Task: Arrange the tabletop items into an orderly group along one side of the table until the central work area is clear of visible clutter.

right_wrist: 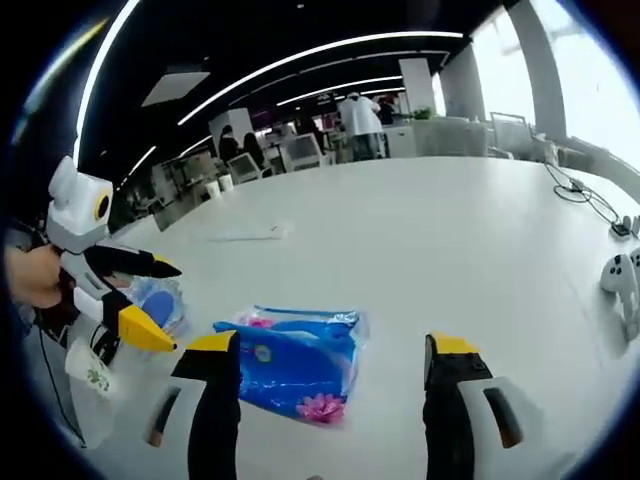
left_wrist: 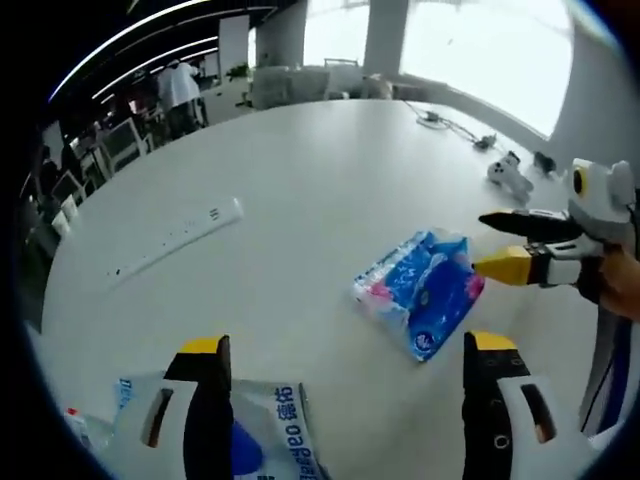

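A white packet (left_wrist: pixel 262 430) is cut off at the left gripper view's bottom edge.

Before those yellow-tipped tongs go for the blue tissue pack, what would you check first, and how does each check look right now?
1. Right tongs open wide enough for the blue tissue pack: ok, jaws apart.
2. Pack lined up between the jaws: not ok, it lies toward the left jaw, not centred.
3. Left tongs free to help: ok, open and holding nothing.
4. White packet out of the way: ok, it lies by the left tongs, apart from the tissue pack.
5. Path along the table free: ok, the power strip lies well aside.
6. Pack sealed: cannot tell.
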`<state>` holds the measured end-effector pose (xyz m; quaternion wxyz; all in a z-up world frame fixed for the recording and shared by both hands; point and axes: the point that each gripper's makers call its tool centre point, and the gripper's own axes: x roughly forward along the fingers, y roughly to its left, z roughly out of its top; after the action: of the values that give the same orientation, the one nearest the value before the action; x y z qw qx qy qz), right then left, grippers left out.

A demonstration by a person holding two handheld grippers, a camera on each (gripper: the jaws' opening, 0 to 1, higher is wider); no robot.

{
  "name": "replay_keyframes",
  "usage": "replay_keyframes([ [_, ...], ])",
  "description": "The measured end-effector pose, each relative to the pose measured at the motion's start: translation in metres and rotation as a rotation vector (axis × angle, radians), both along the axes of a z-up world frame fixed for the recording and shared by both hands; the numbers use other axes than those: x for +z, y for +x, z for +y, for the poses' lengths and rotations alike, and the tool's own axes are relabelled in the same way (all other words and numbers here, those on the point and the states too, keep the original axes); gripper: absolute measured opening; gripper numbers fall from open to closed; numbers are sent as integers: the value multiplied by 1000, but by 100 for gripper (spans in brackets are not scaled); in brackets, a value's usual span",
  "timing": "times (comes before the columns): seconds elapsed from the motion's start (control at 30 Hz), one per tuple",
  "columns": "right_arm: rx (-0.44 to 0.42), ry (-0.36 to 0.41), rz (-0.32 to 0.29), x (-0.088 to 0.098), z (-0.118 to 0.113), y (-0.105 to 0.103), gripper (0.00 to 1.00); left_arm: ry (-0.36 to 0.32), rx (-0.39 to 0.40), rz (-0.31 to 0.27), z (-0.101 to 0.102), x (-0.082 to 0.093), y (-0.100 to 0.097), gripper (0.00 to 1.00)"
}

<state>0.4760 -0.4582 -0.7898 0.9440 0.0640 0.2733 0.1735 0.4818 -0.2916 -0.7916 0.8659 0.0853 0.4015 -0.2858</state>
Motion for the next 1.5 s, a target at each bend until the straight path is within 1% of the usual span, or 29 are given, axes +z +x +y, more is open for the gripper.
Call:
replay_keyframes([
  [0.07, -10, 14, 4, 1, 2, -1, 72, -2, 3, -4, 4, 3, -1, 92],
  [0.27, -8, 15, -5, 8, 12, -6, 71, -4, 3, -17, 13, 12, -5, 90],
  [0.57, 2, 20, -23, 20, 32, -13, 69, -6, 16, -44, 36, 28, -11, 89],
  [0.9, 28, 16, -34, 31, 61, -26, 68, -11, 41, -59, 66, 40, -22, 87],
  [1.1, 46, 17, -46, 42, 79, -34, 67, -13, 58, -66, 83, 48, -29, 87],
  [1.17, 45, 19, -50, 46, 82, -35, 67, -15, 63, -73, 88, 52, -31, 87],
  [1.27, 25, 44, -54, 52, 84, -37, 67, -21, 71, -76, 96, 56, -34, 86],
  [1.5, 20, 48, -69, 62, 95, -46, 67, -27, 86, -92, 114, 63, -43, 86],
])
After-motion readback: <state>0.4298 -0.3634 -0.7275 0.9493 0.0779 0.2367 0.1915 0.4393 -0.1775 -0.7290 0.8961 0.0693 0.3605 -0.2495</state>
